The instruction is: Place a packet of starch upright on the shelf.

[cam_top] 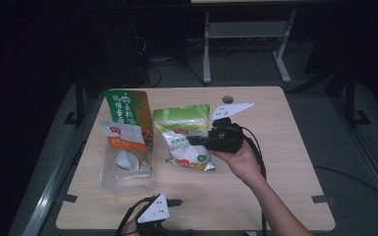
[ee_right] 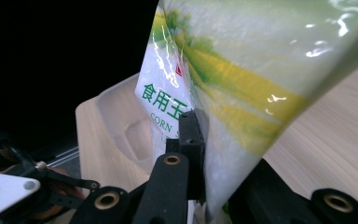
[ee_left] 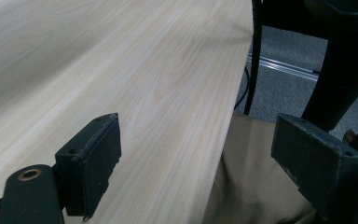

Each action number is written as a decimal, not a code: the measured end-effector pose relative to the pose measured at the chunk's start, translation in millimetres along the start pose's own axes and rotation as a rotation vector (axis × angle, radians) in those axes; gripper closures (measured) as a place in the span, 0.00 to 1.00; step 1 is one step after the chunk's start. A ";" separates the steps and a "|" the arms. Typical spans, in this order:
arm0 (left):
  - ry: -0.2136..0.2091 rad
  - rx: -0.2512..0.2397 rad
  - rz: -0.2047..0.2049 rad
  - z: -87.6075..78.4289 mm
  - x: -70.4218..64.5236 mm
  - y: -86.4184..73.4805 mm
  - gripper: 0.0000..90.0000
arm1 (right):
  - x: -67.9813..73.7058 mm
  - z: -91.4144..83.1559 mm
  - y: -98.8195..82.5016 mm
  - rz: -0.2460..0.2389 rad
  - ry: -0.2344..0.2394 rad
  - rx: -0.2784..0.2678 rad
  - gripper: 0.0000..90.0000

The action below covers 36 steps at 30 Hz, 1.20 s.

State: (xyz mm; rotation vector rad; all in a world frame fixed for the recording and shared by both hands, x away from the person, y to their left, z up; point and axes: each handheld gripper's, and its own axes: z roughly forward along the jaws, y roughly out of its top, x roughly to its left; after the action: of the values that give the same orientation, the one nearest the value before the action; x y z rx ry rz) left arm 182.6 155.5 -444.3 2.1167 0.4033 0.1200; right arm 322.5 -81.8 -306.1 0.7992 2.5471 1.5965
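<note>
A pale wood-grain table [cam_top: 275, 147] carries a clear plastic bin [cam_top: 127, 174] (two orange-and-green bags [cam_top: 128, 125] stand in it) and, just beside it, a green-and-white starch bag [cam_top: 184, 140].

Tongs [ee_left: 200, 158] gape over the table [ee_left: 135, 70] edge; khaki cloth [ee_left: 251, 186] below.

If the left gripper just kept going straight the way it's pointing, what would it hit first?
Probably nothing soon. The left gripper, jaws open, points along the bare table near its edge, with no item in its path. Past the far edge stands a dark post; depth is unclear.
</note>
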 end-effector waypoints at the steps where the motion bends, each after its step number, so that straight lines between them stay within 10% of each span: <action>1: 0.001 -0.001 -0.002 -0.1 0.0 0.0 0.17 | 1.4 1.3 1.3 -0.006 0.002 -0.001 0.97; 36: -0.003 -0.015 0.000 -2.1 -0.8 0.4 0.17 | 40.3 66.6 35.5 -0.075 0.142 0.031 0.97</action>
State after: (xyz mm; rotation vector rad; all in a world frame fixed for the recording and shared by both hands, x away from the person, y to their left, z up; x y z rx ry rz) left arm 181.5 156.7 -442.8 2.1023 0.3997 0.1190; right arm 321.1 3.4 -297.9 0.6052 2.6692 1.6514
